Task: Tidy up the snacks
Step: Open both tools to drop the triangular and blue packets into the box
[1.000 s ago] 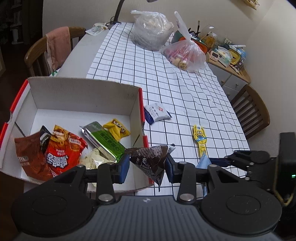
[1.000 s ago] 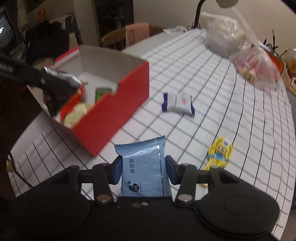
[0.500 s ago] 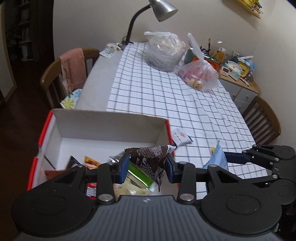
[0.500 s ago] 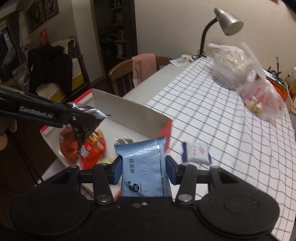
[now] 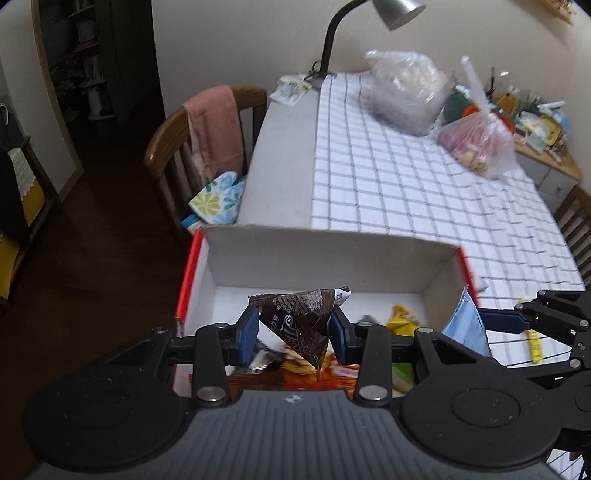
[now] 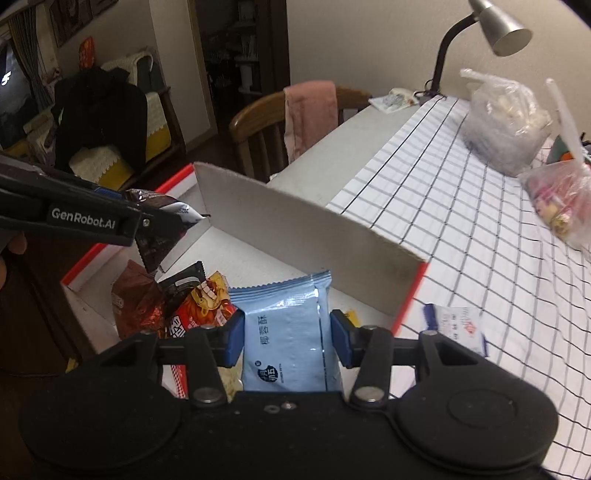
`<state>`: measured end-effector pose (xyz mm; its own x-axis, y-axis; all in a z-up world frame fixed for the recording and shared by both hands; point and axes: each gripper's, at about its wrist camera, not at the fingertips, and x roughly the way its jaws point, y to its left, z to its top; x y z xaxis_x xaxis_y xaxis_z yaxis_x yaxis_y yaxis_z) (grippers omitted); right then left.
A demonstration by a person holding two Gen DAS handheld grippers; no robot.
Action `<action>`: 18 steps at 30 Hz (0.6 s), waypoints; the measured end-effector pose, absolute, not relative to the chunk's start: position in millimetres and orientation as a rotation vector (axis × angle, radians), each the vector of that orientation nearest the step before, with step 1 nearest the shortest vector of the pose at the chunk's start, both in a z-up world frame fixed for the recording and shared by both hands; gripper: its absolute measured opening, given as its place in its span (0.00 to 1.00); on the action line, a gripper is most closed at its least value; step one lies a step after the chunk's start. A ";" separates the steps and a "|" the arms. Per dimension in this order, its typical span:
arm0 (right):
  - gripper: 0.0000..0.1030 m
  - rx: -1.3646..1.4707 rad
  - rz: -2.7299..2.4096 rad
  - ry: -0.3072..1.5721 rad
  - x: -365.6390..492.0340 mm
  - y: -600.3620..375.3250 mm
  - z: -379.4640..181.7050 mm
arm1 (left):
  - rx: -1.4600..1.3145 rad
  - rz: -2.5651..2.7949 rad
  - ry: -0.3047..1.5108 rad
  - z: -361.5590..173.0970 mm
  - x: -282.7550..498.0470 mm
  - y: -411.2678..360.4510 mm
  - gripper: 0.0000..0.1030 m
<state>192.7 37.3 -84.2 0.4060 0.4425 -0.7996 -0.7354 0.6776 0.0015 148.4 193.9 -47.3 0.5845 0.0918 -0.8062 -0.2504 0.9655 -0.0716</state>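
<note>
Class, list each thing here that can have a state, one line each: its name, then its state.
Left gripper: shut on brown packet, above the box.
Right gripper: shut on blue packet.
Box: open, snacks inside.
Desk lamp: looks unlit.
White packet: on the tablecloth, outside the box.

A grey desk lamp (image 5: 397, 13) stands at the far end of the table (image 5: 284, 155), whose right part a checked cloth (image 5: 406, 184) covers. A pink towel (image 5: 216, 127) hangs over a wooden chair (image 5: 162, 155).
</note>
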 end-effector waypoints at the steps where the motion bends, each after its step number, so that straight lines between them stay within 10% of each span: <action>1: 0.45 -0.391 0.765 0.877 193.6 41.3 -88.5 | -0.179 0.202 0.936 -51.8 149.6 195.2 0.38; 18: 0.46 -0.435 0.770 0.963 200.0 58.2 -128.6 | -0.122 0.184 1.097 -111.1 166.2 188.7 0.39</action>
<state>200.0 58.2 -128.6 0.3419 0.3873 -0.8562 -0.7498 0.6617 -0.0001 166.2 188.7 -111.1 0.4435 0.0879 -0.8919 -0.2085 0.9780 -0.0073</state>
